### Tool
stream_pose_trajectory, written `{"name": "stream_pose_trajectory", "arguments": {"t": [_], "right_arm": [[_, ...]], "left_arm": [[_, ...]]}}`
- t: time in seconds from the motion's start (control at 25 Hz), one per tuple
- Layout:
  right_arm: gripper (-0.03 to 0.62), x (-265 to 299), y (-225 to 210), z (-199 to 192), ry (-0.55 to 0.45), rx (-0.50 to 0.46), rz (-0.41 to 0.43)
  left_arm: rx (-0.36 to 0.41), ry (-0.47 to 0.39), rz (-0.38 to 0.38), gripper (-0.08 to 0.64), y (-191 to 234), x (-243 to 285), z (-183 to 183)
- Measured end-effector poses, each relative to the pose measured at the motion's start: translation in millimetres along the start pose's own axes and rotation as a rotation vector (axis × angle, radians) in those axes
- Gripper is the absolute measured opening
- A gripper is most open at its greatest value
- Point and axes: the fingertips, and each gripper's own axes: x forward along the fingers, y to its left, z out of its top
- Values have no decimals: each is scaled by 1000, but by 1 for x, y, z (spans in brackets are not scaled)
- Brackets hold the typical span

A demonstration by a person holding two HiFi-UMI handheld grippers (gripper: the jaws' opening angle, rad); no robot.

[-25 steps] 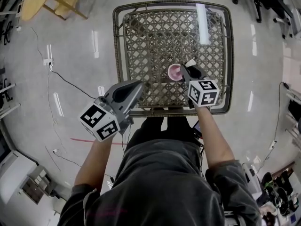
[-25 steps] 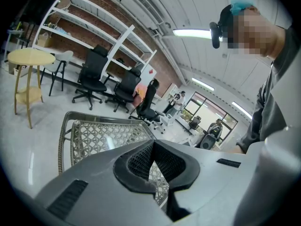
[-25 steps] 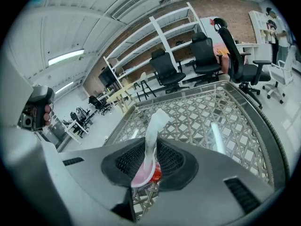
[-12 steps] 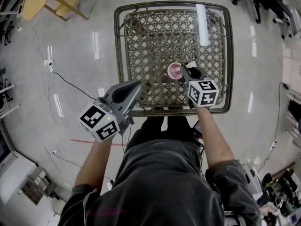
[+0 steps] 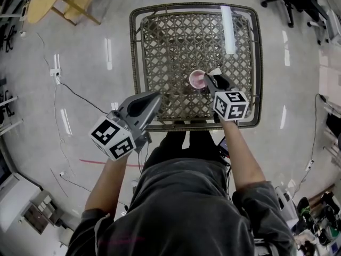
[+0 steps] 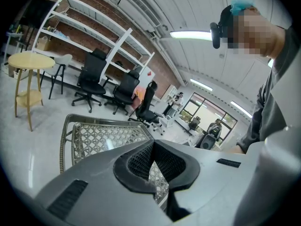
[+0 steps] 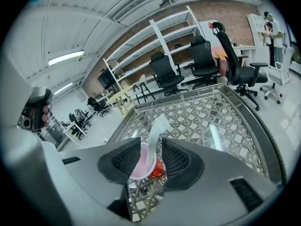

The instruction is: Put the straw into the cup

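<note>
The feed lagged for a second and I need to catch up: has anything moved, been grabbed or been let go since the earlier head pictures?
Nothing has visibly changed. The right gripper is beside the pink cup as before, with the straw upright between its jaws. Whether they pinch it is unclear. The left gripper is shut and empty near the table's front edge, where it was before.

Head camera: high up, facing steeply down on the whole lattice tabletop [image 5: 176, 41], both tongs and the wearer's torso.
Left tongs [image 5: 156, 96] camera: off the near edge, looking low across the lattice toward office chairs [image 6: 89, 84].
Right tongs [image 5: 210, 79] camera: close over the pink cup [image 5: 197, 79], facing white shelving [image 7: 160, 36].
All three views share the lattice.
</note>
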Motion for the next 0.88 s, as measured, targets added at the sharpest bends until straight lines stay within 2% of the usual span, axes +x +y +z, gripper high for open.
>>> {"name": "stream_pose_trajectory", "arguments": {"t": [0.16,0.88], "right_arm": [[103,-6,-2,3,-18,33,-6],[103,-55,1,24,-70,-10,-58]], "left_arm": [[-1,-7,-1,9,-5,-1,1],[57,-58,-60,8,-30,0,19]]}}
